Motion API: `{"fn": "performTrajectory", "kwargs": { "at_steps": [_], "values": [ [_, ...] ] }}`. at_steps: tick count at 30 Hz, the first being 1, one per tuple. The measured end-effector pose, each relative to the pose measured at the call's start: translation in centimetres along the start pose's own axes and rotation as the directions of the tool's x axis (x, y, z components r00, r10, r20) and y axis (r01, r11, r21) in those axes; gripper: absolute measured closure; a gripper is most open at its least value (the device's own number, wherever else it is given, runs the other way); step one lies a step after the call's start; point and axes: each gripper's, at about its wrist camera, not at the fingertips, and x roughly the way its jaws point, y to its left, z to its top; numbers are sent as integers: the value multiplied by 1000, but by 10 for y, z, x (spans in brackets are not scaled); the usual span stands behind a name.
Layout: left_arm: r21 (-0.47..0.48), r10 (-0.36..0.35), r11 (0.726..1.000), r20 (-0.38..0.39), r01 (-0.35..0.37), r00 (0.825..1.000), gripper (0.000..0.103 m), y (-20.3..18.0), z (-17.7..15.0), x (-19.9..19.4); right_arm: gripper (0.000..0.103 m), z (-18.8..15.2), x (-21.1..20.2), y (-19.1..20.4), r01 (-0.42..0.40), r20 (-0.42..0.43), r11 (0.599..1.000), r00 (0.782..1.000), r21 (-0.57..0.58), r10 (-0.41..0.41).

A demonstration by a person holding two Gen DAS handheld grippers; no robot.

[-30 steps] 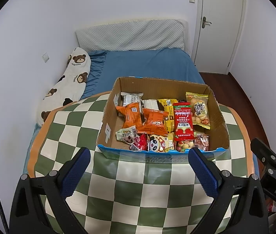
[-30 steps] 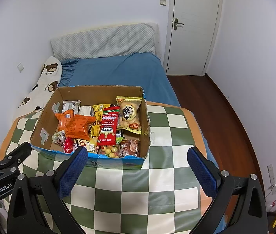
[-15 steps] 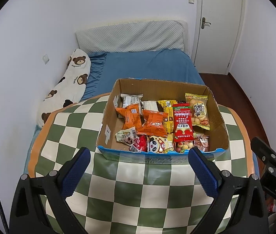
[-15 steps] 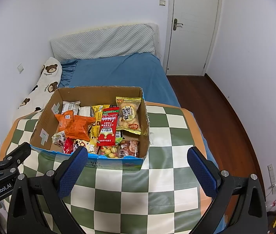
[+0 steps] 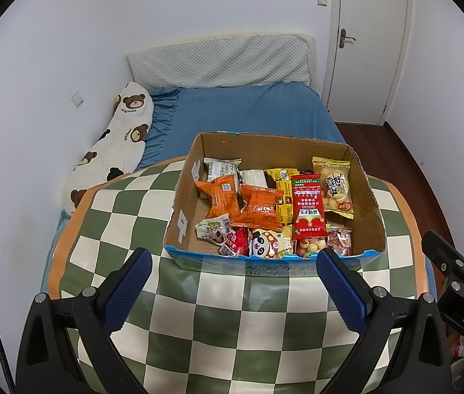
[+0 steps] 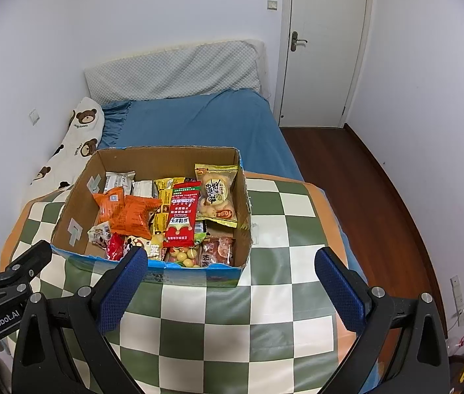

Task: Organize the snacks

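- Bedroom with white walls, a white door (image 6: pixel 325 46) at the back right and a blue-sheeted bed (image 5: pixel 248 108) behind the work surface
- Green-and-cream checkered tablecloth (image 5: pixel 232 321) with an orange border covers the table in the foreground
- Bear-print pillow (image 5: pixel 113 144) lies along the bed's left edge, against the wall
- Open cardboard box (image 5: pixel 264 146) sits on the cloth at its far side, its blue-printed front wall facing the cameras; all the snacks are inside it
- Pale bun packet with a yellow top (image 5: pixel 333 187) leans in the box's right rear part
- Tall red packet (image 5: pixel 308 210) lies just left of it, running front to back
- Two orange packets (image 5: pixel 243 202) sit side by side left of centre, touching
- Yellow packets (image 5: pixel 282 193) lie between the orange pair and the red packet
- Two grey-white wrappers (image 5: pixel 222 168) rest near the back wall
- Along the front wall: a small white-green packet (image 5: pixel 213 228), a red wrapper (image 5: pixel 235 241), a panda-face packet (image 5: pixel 264 246), and a clear pink-red packet (image 5: pixel 340 239) at the right
- Left gripper (image 5: pixel 232 282) hovers low over the cloth in front of the box, its blue-padded tongs spread wide and holding nothing
- Right gripper (image 6: pixel 232 282) is level beside it, aimed at the box's right front corner, tongs likewise wide apart and bare; each tool shows at the edge of the other's view
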Motion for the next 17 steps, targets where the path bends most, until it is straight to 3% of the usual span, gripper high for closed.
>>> {"fn": "performTrajectory", "kwargs": {
  "at_steps": [17],
  "values": [
    [-5,13,1000,5,-13,1000,0,6,0,-2,0,-3,1,2,-4,-8,1000,1000,7,4]
  ]
}}
